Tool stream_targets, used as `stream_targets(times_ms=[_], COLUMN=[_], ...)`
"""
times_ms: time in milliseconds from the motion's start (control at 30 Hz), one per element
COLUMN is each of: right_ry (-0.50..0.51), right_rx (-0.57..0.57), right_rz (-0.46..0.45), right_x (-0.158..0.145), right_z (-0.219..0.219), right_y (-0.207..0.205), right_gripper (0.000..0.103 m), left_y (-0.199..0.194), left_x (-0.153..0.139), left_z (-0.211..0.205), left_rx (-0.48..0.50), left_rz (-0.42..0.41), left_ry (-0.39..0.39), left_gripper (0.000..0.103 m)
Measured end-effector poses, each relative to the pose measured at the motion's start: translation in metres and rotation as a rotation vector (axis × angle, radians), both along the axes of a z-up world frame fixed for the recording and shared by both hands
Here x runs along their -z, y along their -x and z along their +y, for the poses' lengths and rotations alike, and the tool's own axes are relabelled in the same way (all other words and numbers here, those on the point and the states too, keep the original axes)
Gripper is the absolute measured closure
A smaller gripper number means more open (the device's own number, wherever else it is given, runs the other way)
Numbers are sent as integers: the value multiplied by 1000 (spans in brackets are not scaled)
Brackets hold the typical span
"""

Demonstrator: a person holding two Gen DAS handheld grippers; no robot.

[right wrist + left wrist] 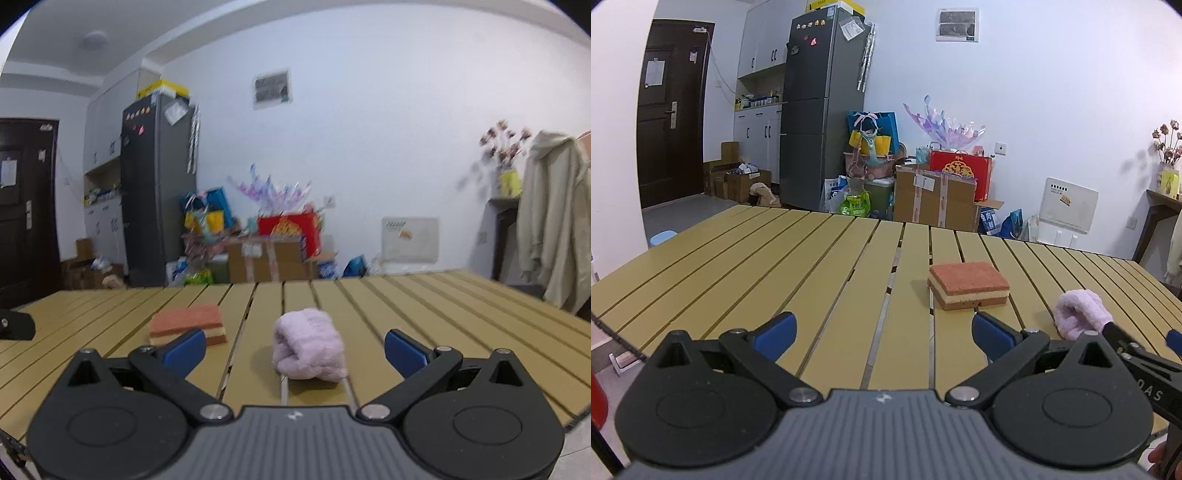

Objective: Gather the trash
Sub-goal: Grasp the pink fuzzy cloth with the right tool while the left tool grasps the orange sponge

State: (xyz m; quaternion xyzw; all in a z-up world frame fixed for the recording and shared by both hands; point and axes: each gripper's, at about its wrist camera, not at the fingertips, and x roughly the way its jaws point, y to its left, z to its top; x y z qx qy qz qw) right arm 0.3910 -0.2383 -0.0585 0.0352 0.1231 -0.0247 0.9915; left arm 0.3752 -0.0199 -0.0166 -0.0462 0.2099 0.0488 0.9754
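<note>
An orange and cream layered sponge (968, 285) lies on the yellow slatted table (775, 266). A rolled pink fluffy cloth (1080, 313) lies to its right. My left gripper (884, 338) is open and empty, just short of the sponge and a little left of it. In the right wrist view my right gripper (294, 350) is open, with the pink cloth (309, 350) between its blue fingertips, apart from both. The sponge (188, 325) lies behind the left fingertip. Part of the right gripper (1145, 354) shows at the right edge of the left view.
The table's far edge (886, 219) faces a grey fridge (820, 110), cardboard boxes (934, 199) and bags against the wall. A dark door (672, 110) stands at the left. A beige coat (554, 221) hangs at the right.
</note>
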Motion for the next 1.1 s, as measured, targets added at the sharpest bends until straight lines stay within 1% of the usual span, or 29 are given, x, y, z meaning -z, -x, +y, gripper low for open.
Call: stream_targets(times_ms=[200, 333, 400, 500, 533, 600, 633, 667, 700, 767, 833, 867, 1000, 1100], right_ry=[30, -1, -22, -54, -77, -136, -158, -170, -175, -187, -217, -236, -267, -302], right_rx=[18, 18, 11, 22, 23, -4, -12, -11, -11, -22, -22, -27, -18, -14], right_rz=[88, 157, 192, 228, 258, 302, 317, 335, 339, 338, 329, 322, 274, 235], right_x=[7, 9, 10, 16, 18, 22, 25, 27, 28, 29, 31, 33, 31, 26], right_z=[0, -4, -7, -11, -14, -22, -25, -27, -27, -28, -32, -35, -46, -56], right_y=[-49, -82, -97, -118, -125, -134, -138, -141, -143, -144, -144, -142, -137, -134], right_gripper=[0, 2, 8, 10, 13, 32, 37, 45, 51, 60, 62, 65, 67, 67], left_y=[-33, -49, -55, -66, -70, -76, -78, -80, -82, -86, -87, -86, -86, -88], left_x=[7, 14, 19, 27, 29, 34, 37, 39, 40, 42, 45, 46, 42, 38], left_z=[-4, -7, -7, -12, -13, -18, -20, -22, -24, -29, -32, -34, -41, -48], left_rx=[2, 11, 15, 27, 33, 39, 43, 48, 53, 56, 60, 60, 65, 68], left_rz=[37, 57, 73, 88, 91, 103, 109, 115, 120, 126, 137, 142, 158, 156], left_ry=[-8, -8, 2, -7, -8, -6, -3, -2, -3, -6, -12, -12, -9, -22], left_gripper=[0, 0, 0, 0, 0, 0, 0, 0, 0, 0, 0, 0, 0, 0])
